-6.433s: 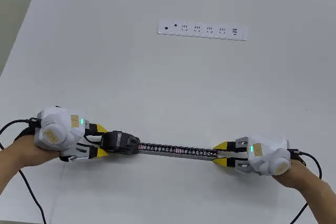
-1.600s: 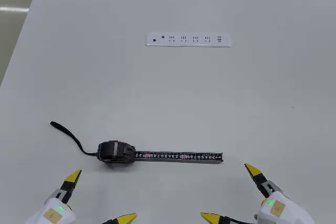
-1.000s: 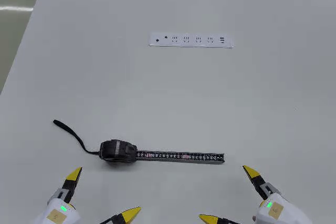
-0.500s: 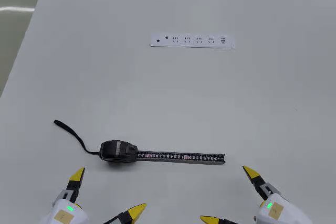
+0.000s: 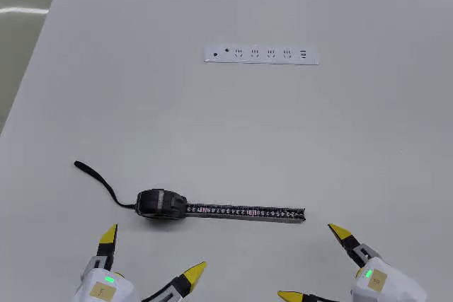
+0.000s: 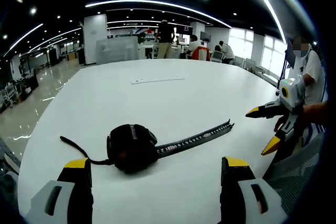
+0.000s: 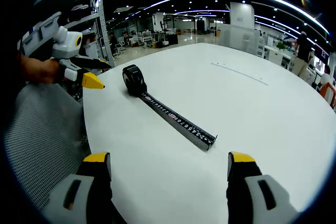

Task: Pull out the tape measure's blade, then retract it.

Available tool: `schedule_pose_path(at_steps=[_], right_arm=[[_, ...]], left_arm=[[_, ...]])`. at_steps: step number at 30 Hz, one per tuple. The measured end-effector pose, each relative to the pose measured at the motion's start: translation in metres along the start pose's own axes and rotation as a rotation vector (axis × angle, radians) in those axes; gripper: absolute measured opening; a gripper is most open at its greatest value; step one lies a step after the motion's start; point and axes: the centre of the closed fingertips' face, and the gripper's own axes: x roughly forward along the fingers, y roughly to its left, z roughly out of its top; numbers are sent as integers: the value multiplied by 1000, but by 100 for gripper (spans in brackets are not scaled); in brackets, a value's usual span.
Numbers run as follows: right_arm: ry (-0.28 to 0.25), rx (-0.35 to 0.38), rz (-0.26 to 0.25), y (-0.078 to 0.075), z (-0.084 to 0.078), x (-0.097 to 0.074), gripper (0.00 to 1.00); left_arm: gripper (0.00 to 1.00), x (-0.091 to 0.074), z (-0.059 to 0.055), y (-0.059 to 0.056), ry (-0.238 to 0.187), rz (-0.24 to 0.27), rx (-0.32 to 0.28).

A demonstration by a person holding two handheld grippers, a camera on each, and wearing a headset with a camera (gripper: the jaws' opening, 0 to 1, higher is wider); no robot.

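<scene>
Head view: tape measure lies released on worktop, blade still extended; left gripper and right gripper, formerly clamping it, now hover nearside, fingers wide.

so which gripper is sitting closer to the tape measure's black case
The left gripper, open just short of the case. The right gripper, also open, sits near the free tip of the pulled-out blade instead, away from the case.
</scene>
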Motion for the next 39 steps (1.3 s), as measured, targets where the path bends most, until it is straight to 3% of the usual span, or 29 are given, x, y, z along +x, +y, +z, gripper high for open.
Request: schedule_pose_path(at_steps=[18, 26, 39], right_arm=[[-2, -164, 105, -27, -7, 10, 80], [19, -253, 169, -35, -13, 21, 65], [47, -350, 232, -48, -16, 34, 44]], left_arm=[[100, 20, 4, 15, -25, 112, -73], [99, 31, 10, 19, -42, 160, -100], [94, 50, 5, 26, -24, 198, -126]])
